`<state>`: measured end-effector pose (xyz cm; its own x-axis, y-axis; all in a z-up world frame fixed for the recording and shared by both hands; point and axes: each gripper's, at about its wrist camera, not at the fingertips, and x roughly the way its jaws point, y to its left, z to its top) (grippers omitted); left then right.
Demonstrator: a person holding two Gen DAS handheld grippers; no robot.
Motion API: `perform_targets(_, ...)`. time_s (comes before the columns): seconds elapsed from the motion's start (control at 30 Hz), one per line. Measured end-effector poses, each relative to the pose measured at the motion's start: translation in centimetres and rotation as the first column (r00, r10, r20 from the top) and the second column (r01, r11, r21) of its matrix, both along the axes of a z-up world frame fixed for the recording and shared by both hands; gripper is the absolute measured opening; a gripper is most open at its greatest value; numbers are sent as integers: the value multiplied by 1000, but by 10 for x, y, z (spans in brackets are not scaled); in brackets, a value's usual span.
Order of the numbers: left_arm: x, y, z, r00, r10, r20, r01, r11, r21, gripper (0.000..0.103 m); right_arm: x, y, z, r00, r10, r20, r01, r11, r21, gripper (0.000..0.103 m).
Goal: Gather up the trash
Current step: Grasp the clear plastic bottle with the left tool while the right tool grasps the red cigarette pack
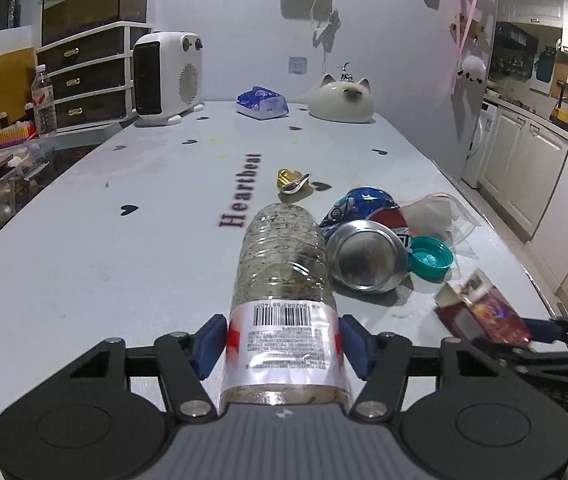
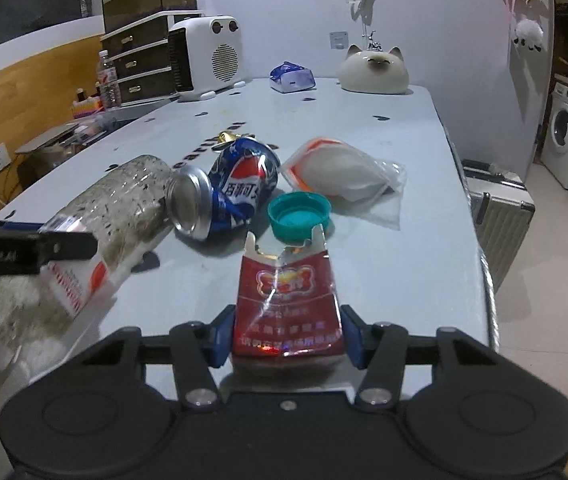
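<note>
Right wrist only: washing machine (kitchen-side)

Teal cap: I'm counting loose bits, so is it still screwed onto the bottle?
No, the teal cap lies loose on the table, apart from the bottle.

The table carries the black word "Heartbeat". The plastic bottle has a barcode label – its digits and small print are too blurred to read. The crushed can shows the Pepsi logo with Chinese characters.
</note>
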<state>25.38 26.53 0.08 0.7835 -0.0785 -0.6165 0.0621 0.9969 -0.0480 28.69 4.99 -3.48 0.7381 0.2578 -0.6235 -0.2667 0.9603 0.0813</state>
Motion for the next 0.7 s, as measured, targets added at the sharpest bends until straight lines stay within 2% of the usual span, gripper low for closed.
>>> perform_targets(0.2, -18, -8, 0, 1000, -15, 0, 15, 999, 30, 62, -26, -17, 1, 999, 44, 2, -44, 999, -7, 55)
perform_targets(0.57, -41, -25, -8, 994, -35, -105, 43, 996, 77, 63, -71, -39, 2, 993, 116, -4, -116, 993, -20, 55)
perform_targets(0.7, -53, -30, -11, 995, -25, -100, 32, 997, 69, 62, -86, -46, 2, 991, 136, 0, -136, 990, -29, 55)
